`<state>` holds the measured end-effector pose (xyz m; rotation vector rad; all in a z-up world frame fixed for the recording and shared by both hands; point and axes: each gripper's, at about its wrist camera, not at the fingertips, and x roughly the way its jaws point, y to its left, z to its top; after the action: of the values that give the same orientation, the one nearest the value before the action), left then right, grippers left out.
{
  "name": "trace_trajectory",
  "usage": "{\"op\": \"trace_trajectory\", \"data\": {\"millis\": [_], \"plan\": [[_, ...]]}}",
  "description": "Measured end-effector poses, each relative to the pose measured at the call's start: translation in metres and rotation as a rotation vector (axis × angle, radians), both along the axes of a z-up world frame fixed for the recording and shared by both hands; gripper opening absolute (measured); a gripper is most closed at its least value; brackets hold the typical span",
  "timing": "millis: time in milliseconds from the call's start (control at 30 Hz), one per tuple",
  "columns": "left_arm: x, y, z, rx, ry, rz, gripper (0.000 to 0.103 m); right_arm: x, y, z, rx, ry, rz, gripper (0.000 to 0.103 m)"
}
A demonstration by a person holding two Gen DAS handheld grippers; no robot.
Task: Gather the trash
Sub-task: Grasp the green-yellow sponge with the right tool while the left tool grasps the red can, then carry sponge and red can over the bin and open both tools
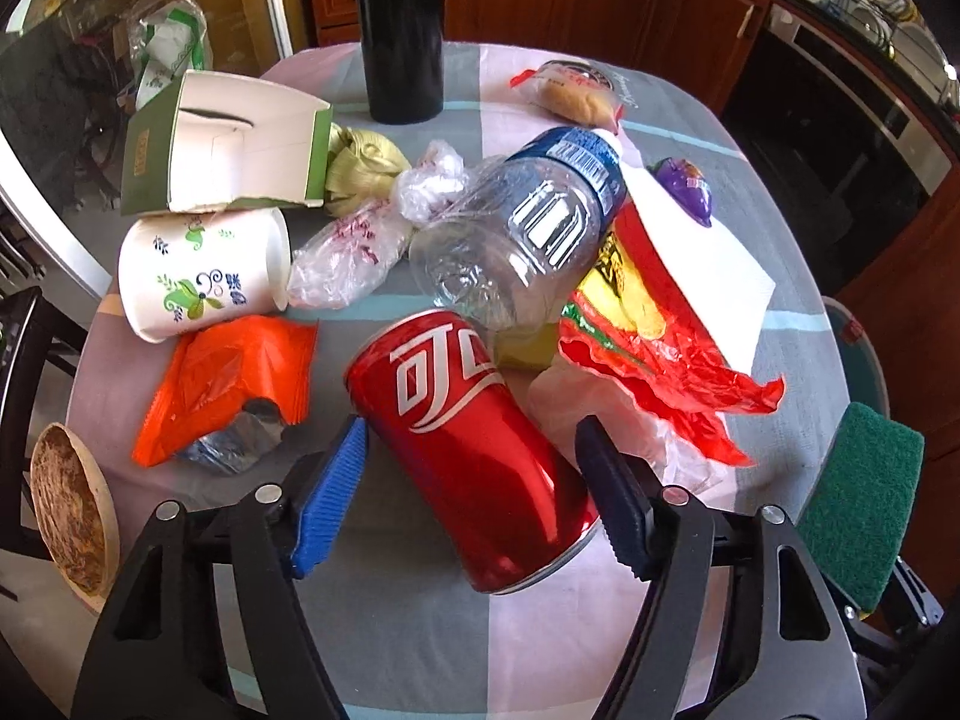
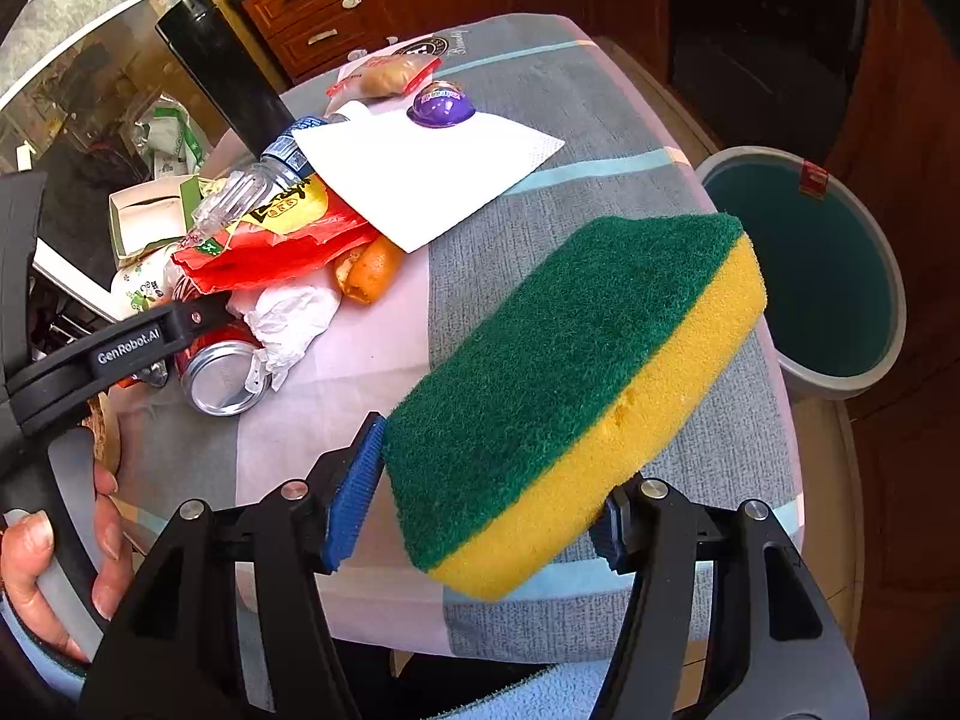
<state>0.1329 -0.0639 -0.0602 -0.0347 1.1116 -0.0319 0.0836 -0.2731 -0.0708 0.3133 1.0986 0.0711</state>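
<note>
A red soda can point(image 1: 474, 450) lies on its side on the table, between the fingers of my left gripper point(image 1: 474, 480). The jaws stand around the can; contact is unclear. The can's silver end also shows in the right wrist view point(image 2: 222, 378). My right gripper point(image 2: 486, 498) is shut on a green and yellow sponge point(image 2: 570, 384), held above the table's right side. The sponge also shows in the left wrist view point(image 1: 858, 504). Trash lies piled on the table: a clear plastic bottle point(image 1: 522, 228), an orange wrapper point(image 1: 222, 384), a red snack bag point(image 1: 648, 324), a paper cup point(image 1: 204, 270).
A bin point(image 2: 840, 276) with a teal liner stands on the floor right of the table. A tall black flask point(image 1: 402, 30) stands at the table's far side. A green carton point(image 1: 228, 144), a white napkin point(image 2: 420, 174), a purple capsule point(image 2: 441, 105) and a wooden bowl point(image 1: 72, 516) are also there.
</note>
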Motion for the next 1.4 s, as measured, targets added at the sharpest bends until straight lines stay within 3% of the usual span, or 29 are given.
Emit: {"op": "trace_trajectory", "data": {"millis": [67,233,700,967,1167,1400], "plan": [[-0.005,0.003,-0.006,0.013,0.020,-0.014,0.061,0.000,-0.002,0.001,0.005,-0.004,0.006,0.057],[-0.015,0.020,-0.029,0.035,0.098,-0.015,0.061,0.004,-0.002,-0.003,0.024,0.003,0.018,0.058],[-0.027,0.005,0.006,0.030,-0.040,-0.119,0.056,0.000,-0.008,0.006,0.014,-0.004,-0.002,0.058],[-0.047,0.020,0.049,-0.054,-0.128,-0.156,0.056,-0.007,-0.014,0.023,0.002,-0.043,-0.011,0.058],[-0.041,-0.027,0.086,-0.087,-0.191,-0.334,0.056,-0.013,-0.057,0.053,-0.033,-0.111,-0.092,0.058],[-0.025,-0.122,0.085,-0.109,-0.164,-0.553,0.056,-0.018,-0.155,0.061,-0.129,-0.086,-0.248,0.058]]}}
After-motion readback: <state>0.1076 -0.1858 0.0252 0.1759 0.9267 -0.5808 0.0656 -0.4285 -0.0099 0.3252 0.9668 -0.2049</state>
